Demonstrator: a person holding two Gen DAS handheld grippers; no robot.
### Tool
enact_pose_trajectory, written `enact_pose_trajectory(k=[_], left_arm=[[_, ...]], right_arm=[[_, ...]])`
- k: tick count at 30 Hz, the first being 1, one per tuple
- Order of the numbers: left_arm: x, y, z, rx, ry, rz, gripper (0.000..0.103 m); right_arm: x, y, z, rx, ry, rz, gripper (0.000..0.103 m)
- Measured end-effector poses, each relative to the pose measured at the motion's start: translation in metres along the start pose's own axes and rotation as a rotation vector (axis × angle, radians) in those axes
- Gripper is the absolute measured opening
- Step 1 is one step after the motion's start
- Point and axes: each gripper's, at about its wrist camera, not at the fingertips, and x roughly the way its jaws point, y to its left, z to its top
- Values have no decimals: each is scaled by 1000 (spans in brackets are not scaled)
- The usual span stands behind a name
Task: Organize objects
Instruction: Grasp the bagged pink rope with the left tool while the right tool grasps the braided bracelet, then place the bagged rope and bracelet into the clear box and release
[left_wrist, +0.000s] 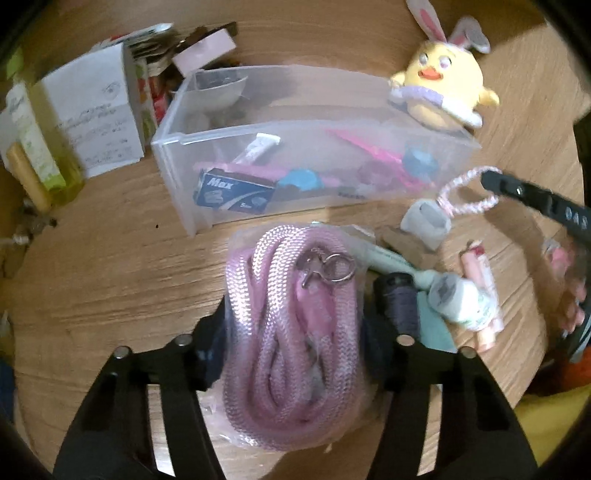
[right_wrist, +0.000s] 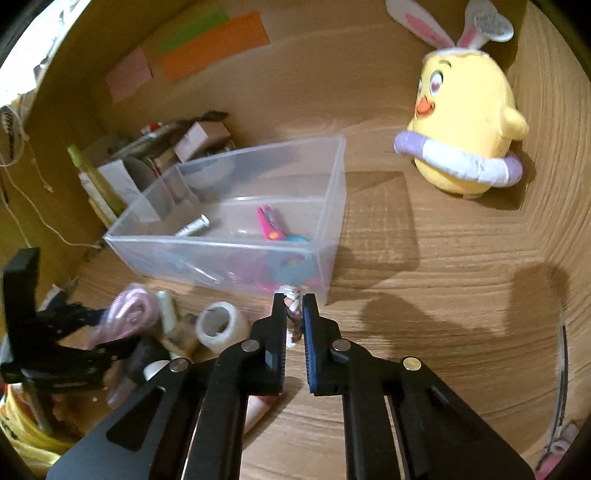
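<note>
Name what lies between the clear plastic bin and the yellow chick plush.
Only bare wooden tabletop, with shadow on it, separates the clear plastic bin from the yellow chick plush; the right wrist view shows this best.

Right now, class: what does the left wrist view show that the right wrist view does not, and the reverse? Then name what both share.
Only the left wrist view shows the left gripper shut on the bagged pink rope, its metal clasp, and the blue Max box in the bin.

Only the right wrist view shows the coloured paper strips on the back wall and the right gripper closed on a pink twisted cord.

Both show the clear plastic bin and the yellow chick plush.
</note>
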Motion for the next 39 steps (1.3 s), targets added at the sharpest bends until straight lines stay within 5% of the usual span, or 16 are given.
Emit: enact_pose_trajectory(k=[14, 26, 39], left_arm=[[-48, 8, 6, -80, -153, 5, 52], [-87, 15, 46, -109, -336, -6, 52], [-69, 28, 81, -118, -333, 11, 52]], right_arm=[[-47, 29, 15, -45, -111, 80, 7], [-60, 54, 37, -89, -182, 133, 8], [-34, 50, 54, -42, -183, 145, 8]])
